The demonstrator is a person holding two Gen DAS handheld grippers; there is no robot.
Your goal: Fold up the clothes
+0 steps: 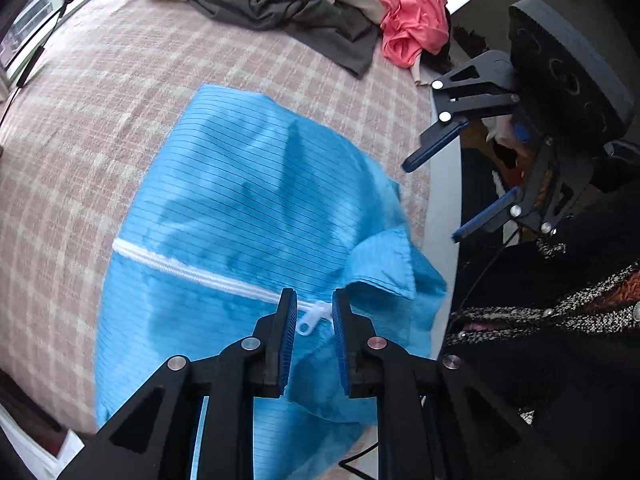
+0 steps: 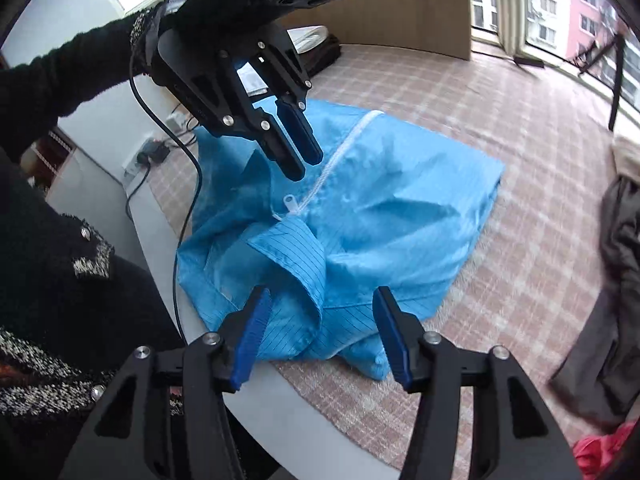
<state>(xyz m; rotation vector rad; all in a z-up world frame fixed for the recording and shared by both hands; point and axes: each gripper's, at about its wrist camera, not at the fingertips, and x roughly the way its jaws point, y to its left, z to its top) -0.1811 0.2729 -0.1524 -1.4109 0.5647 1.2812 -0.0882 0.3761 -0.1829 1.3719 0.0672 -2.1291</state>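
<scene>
A blue pinstriped jacket (image 1: 240, 200) with a white zipper (image 1: 192, 272) lies crumpled on the checked bed cover; it also shows in the right wrist view (image 2: 400, 220). My left gripper (image 1: 314, 300) hovers over the zipper pull (image 1: 310, 320) near the collar, jaws slightly apart and empty; it also shows in the right wrist view (image 2: 306, 164). My right gripper (image 2: 320, 300) is open wide just above the collar (image 2: 296, 256) at the bed's edge. In the left wrist view my right gripper (image 1: 430, 200) is open beside the jacket.
A pile of red (image 1: 400, 0), grey (image 1: 312, 20) and beige clothes lies at the far side of the pink checked bed (image 1: 100, 100). A dark garment (image 2: 616, 280) lies at the right. The white bed edge (image 2: 280, 420), a cable and windows are nearby.
</scene>
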